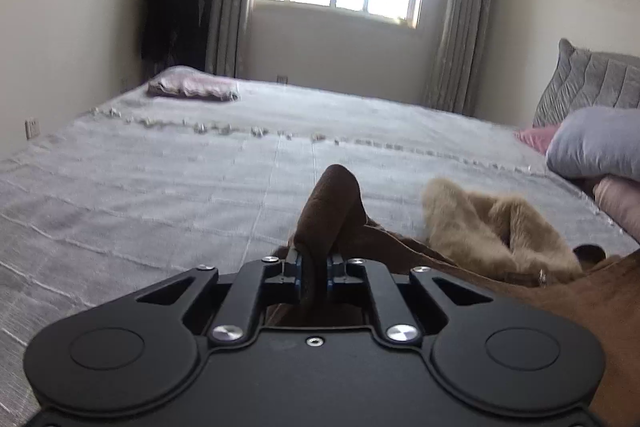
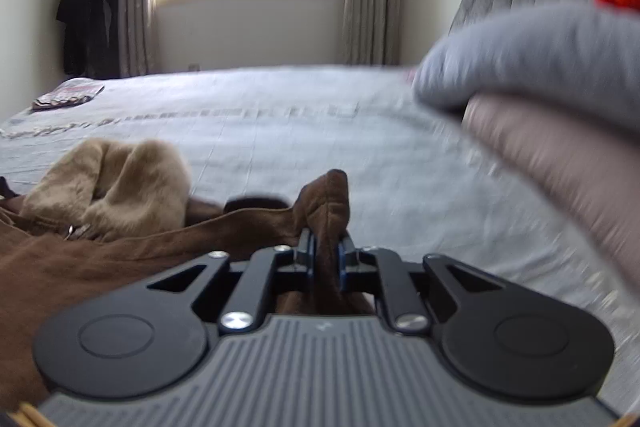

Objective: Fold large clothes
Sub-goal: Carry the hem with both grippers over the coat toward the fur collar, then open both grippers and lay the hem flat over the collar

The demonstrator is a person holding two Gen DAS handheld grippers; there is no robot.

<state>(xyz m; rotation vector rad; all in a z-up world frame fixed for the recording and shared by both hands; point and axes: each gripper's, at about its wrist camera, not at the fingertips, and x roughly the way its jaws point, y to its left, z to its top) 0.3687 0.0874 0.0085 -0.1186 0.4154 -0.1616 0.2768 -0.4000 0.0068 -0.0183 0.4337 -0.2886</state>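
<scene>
Both the left tool (image 1: 314, 275) and right tool (image 2: 326, 259) are clamped on the brown coat (image 2: 80, 267), which lies bunched on the bed (image 1: 160, 187) with folding barely begun.

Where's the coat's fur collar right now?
The tan fur collar lies on the bed between the two grips: right of the left gripper and left of the right gripper.
</scene>
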